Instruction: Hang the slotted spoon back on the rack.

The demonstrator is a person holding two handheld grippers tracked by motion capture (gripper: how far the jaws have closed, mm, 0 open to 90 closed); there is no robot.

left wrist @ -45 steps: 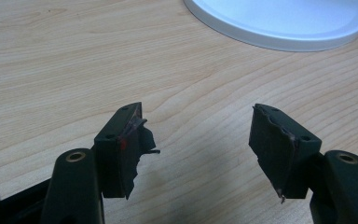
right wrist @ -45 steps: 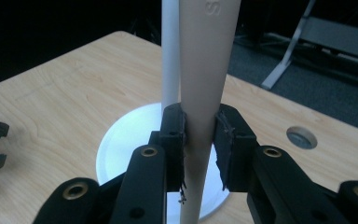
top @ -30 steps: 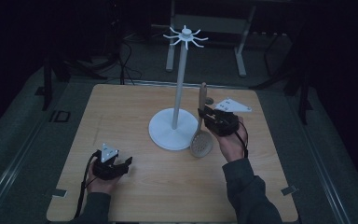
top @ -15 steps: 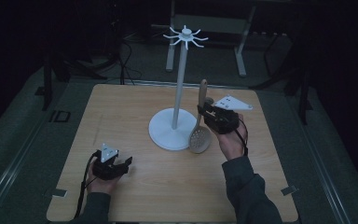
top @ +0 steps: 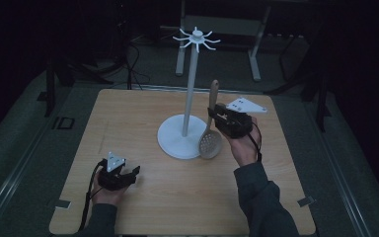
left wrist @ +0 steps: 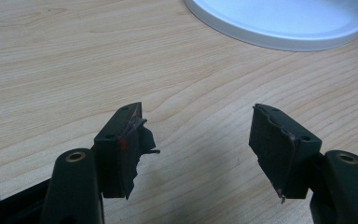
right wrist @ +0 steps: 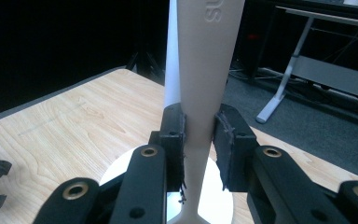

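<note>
The high view is dim and underexposed; the room beyond the table (top: 143,118) sinks into near black, and grain softens every edge; the white stand (top: 190,94) is the brightest thing there, its base casting only a faint, diffuse shadow; the left gripper view is far brighter, lit evenly from above, with wood grain crisp and a mild sheen on the stand's base (left wrist: 279,21); the right gripper view is well lit up close, the pale spoon handle (right wrist: 204,84) slightly soft near the lens, the background dark at left
</note>
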